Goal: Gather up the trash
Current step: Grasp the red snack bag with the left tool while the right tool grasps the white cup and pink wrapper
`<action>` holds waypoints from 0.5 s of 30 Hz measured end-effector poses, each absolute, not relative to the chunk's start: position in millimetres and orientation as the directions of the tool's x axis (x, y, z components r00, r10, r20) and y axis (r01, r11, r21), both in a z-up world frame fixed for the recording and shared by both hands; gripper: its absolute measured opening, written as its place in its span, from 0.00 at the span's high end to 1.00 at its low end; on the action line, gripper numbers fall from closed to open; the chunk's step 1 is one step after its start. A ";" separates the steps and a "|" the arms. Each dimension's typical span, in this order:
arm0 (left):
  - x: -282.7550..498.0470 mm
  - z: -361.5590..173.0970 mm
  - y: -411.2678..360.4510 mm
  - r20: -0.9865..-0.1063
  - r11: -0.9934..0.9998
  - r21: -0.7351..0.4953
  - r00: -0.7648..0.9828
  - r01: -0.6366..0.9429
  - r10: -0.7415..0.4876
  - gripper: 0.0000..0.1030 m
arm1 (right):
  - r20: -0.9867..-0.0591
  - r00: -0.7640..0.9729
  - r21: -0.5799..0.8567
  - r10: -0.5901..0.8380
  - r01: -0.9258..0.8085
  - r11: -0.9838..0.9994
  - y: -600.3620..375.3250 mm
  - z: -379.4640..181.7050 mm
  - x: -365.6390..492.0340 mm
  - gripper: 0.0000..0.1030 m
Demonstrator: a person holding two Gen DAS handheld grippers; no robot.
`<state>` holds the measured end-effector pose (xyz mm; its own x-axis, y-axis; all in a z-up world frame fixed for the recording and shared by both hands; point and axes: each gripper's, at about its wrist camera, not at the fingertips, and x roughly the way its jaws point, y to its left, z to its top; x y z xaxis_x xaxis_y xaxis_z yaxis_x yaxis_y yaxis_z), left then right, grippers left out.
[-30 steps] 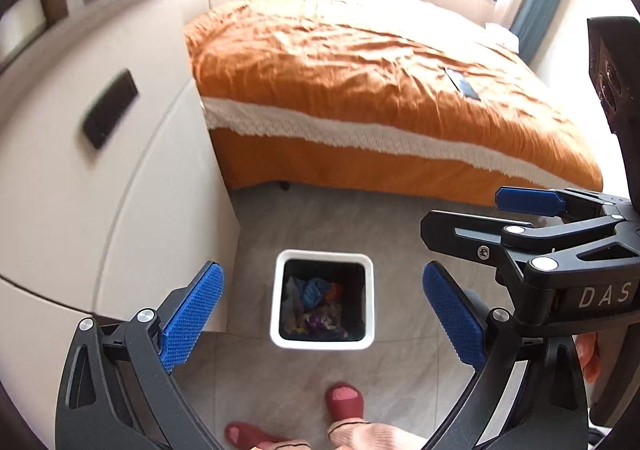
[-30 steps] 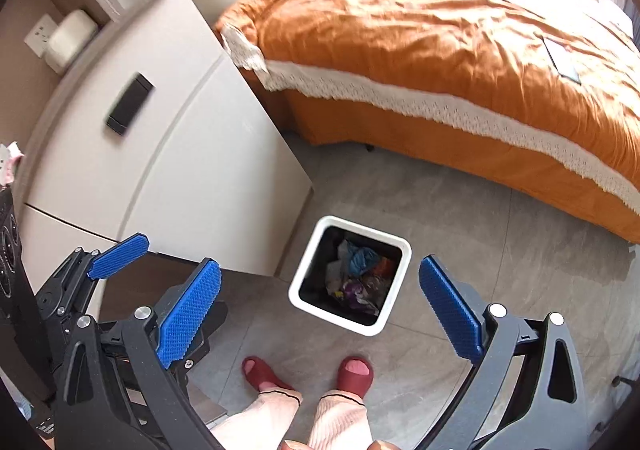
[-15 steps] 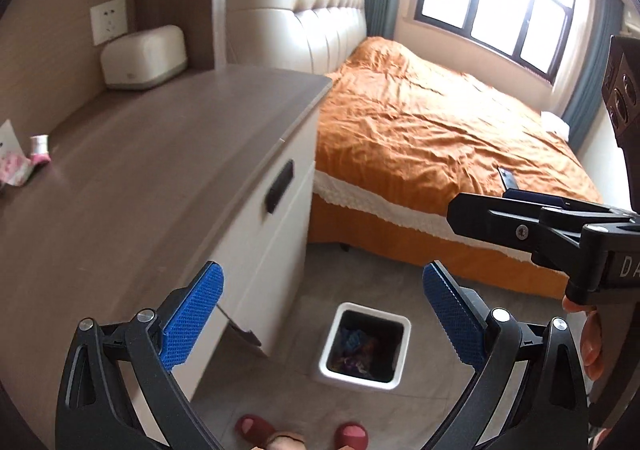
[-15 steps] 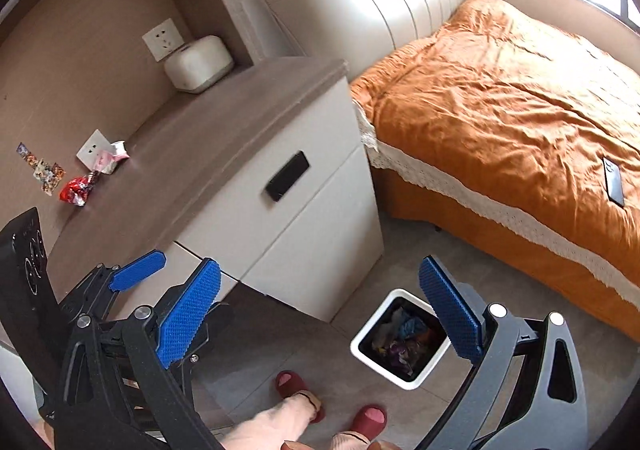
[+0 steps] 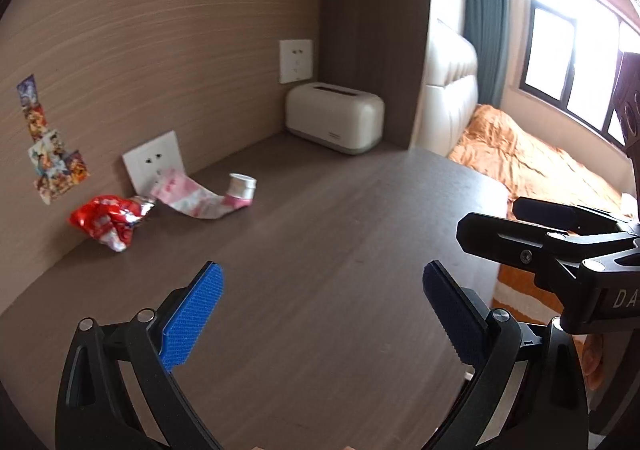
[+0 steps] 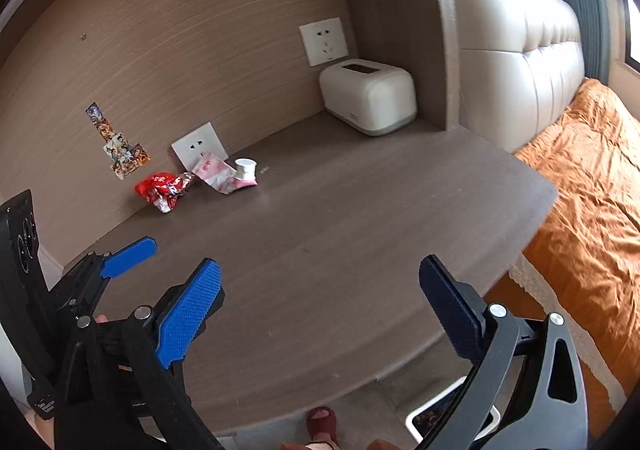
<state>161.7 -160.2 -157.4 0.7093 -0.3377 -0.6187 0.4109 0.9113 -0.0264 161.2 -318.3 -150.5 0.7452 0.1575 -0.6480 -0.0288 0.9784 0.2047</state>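
Both grippers, left (image 5: 320, 310) and right (image 6: 320, 306), hang spread wide and empty over the dark desktop (image 5: 320, 234). Against the back wall lie a red wrapper (image 5: 108, 219), pink packet (image 5: 188, 199) and small cup (image 5: 241, 186). Half a second ago they looked toward the bin (image 6: 436, 412).

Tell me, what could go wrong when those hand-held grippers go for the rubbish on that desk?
1. The red wrapper and pink packet lie against the wall; fingers may hit the wall or socket plate.
2. The small white cup touches the packet, so pulling one could knock the other away.
3. The bin sits below the desk edge; light wrappers could miss it.
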 end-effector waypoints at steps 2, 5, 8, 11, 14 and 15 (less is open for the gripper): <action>177.1 -155.0 -145.7 -0.619 0.924 -0.021 0.721 0.381 -0.311 0.05 | -0.643 0.744 0.212 0.183 -0.057 0.976 -306.5 -148.7 185.2 0.04; 196.1 -154.8 -126.4 -0.613 0.941 0.000 0.743 0.338 -0.267 0.05 | -0.640 0.741 0.220 0.203 -0.077 0.973 -294.9 -151.1 213.7 0.04; 218.4 -157.7 -109.7 -0.618 0.954 -0.004 0.749 0.300 -0.238 0.05 | -0.646 0.731 0.232 0.220 -0.086 0.969 -285.1 -155.8 239.9 0.04; 234.7 -160.1 -94.2 -0.620 0.964 -0.007 0.755 0.266 -0.213 0.05 | -0.661 0.712 0.243 0.237 -0.095 0.965 -277.7 -164.0 261.7 0.04; 251.1 -165.6 -80.6 -0.628 0.975 -0.007 0.758 0.222 -0.177 0.05 | -0.687 0.688 0.231 0.234 -0.098 0.968 -267.5 -175.6 284.1 0.04; 256.2 -167.8 -75.5 -0.632 0.978 -0.012 0.757 0.208 -0.169 0.05 | -0.700 0.679 0.217 0.220 -0.090 0.972 -263.5 -180.2 291.7 0.04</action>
